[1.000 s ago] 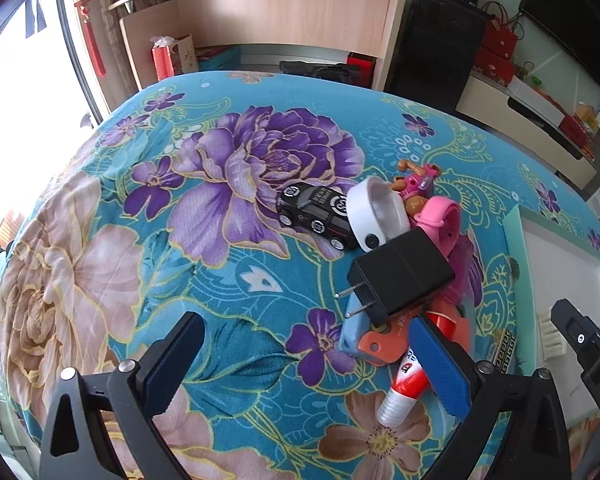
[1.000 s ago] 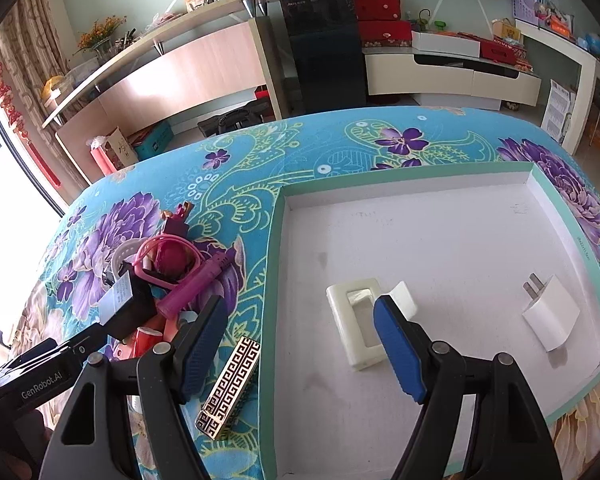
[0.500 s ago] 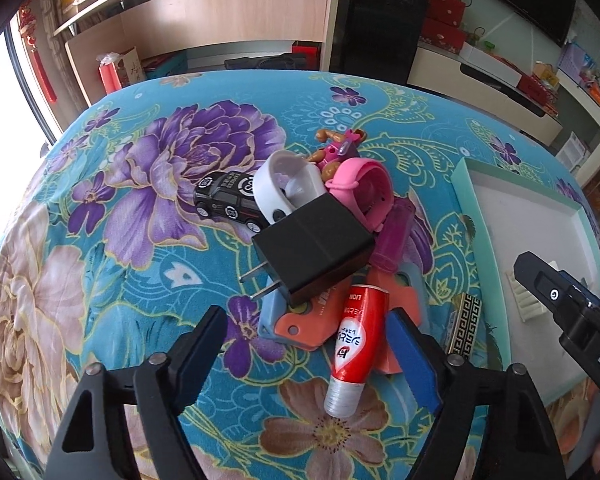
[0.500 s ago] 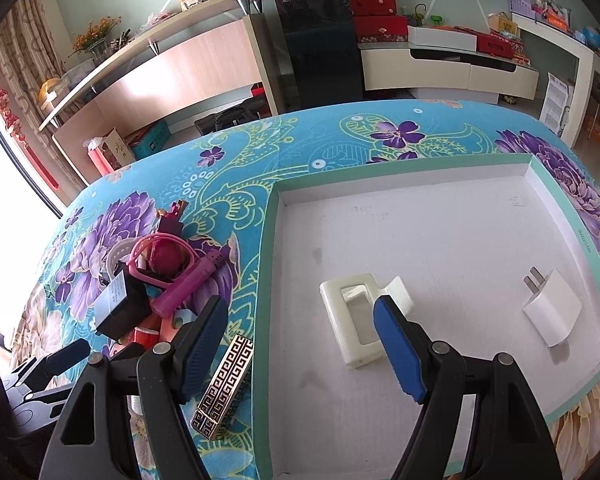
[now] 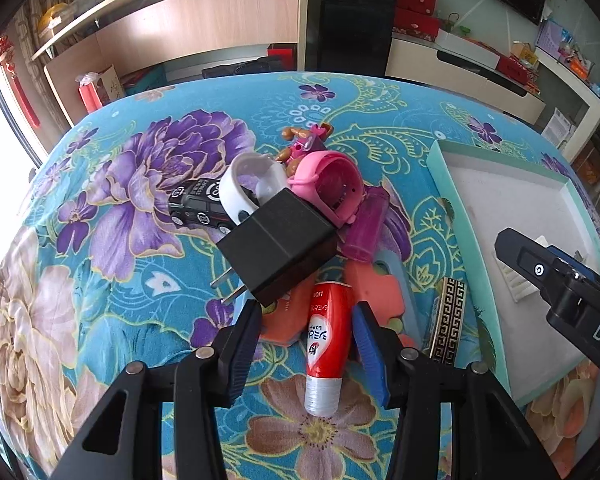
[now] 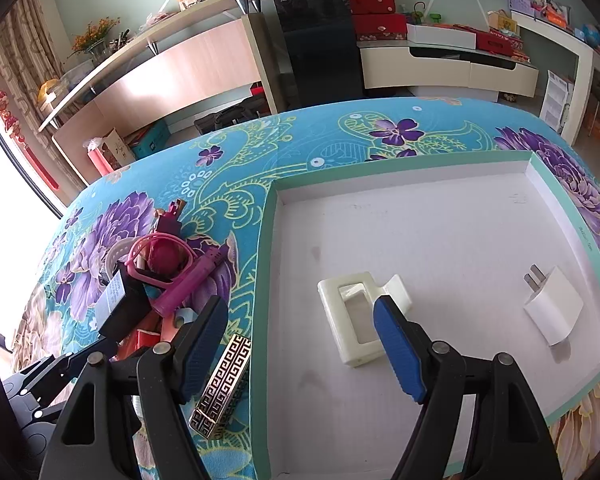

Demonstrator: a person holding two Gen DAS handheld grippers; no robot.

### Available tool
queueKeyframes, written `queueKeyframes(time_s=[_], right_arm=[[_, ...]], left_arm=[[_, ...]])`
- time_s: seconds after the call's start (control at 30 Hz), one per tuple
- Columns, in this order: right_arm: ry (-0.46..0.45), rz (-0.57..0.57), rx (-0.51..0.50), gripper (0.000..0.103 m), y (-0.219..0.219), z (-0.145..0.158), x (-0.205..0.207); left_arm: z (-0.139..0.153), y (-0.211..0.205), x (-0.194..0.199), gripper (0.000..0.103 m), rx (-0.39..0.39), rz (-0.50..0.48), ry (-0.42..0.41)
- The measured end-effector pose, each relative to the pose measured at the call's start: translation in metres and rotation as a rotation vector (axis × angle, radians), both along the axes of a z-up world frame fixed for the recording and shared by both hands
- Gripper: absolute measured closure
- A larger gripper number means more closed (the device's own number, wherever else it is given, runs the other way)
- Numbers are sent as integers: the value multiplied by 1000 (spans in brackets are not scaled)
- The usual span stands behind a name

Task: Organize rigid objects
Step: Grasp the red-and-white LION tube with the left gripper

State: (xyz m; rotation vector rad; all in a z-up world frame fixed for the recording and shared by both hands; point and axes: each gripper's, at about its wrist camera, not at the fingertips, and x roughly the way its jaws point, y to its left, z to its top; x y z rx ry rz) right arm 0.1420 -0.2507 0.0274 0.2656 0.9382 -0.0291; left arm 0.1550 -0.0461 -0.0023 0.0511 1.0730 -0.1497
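My left fingers straddle the red tube at the near edge of the pile.

My left gripper [image 5: 308, 344] has just been narrowing its fingers, and the red tube [image 5: 323, 340] lies between them; the blue pads stand beside it with gaps showing, not pressing. The tube has a silver cap toward me, white lettering, and rests partly on orange pieces under a black plug adapter [image 5: 278, 244]. Open flowered surface [image 5: 100, 280] spreads to the pile's left. My right gripper [image 6: 300, 344] hangs spread wide over the left rim of the teal-edged tray [image 6: 262, 280], holding nothing; much of the white floor is bare around a cream holder [image 6: 350, 316] and white charger [image 6: 554, 308].
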Motion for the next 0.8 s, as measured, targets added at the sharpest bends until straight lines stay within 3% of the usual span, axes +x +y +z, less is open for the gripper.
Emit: queueKeyframes(time_s=[0.57,0.67,0.8], right_arm=[[-22,-6,18,27,-2,5,-6],[-23,-8,21,27,-3,5,-8],[-20,-1,18,27,0,4,-9]], left_arm=[[-5,0,-14,49,37,-9,12],[-15,3,-18,49,20,-8,54],[-22,1,-22,53,31,-8,57]])
